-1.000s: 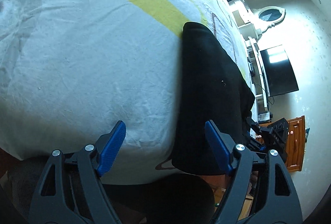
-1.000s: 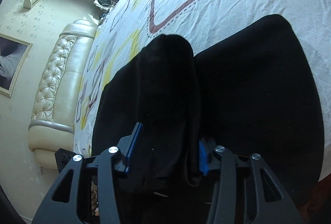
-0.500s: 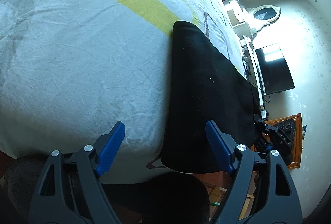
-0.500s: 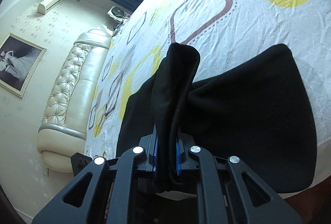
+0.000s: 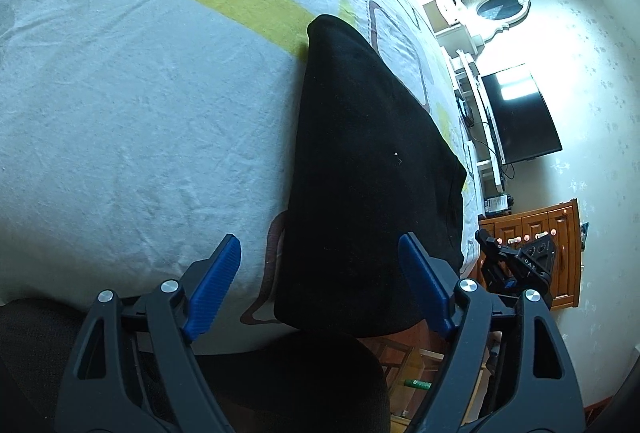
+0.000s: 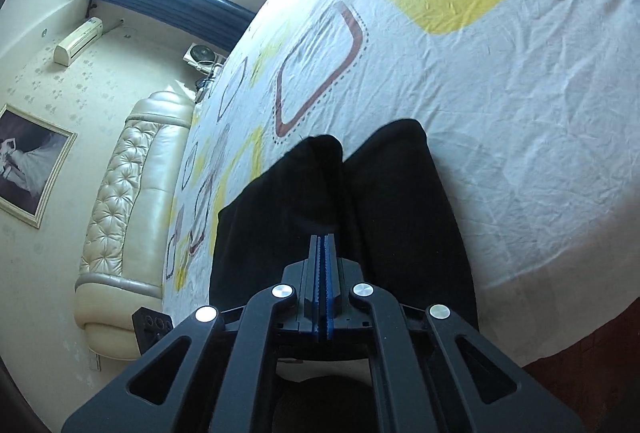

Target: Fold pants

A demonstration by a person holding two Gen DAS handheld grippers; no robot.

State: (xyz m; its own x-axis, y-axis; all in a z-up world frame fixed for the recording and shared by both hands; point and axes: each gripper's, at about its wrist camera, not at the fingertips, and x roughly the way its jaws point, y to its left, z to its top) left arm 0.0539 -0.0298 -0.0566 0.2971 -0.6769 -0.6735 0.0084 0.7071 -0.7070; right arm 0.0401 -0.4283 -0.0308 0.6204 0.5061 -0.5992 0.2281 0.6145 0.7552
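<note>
Black pants (image 5: 368, 169) flat on bed sheet (image 5: 120, 105), near bed edge. Left gripper (image 5: 320, 285) released, fingers spread above pants. Right gripper (image 6: 323, 253) clenched, nothing visibly between fingers. Padded headboard (image 6: 132, 193), TV (image 5: 516, 117), wooden cabinet (image 5: 560, 229) around.

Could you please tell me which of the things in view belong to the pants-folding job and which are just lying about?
Part of the job:
- black fabric pants spread on the patterned white bed sheet
- left claw, open
- right claw, shut

Just lying about:
- black flat television
- orange wooden cabinet
- cream tufted leather headboard
- framed picture
</note>
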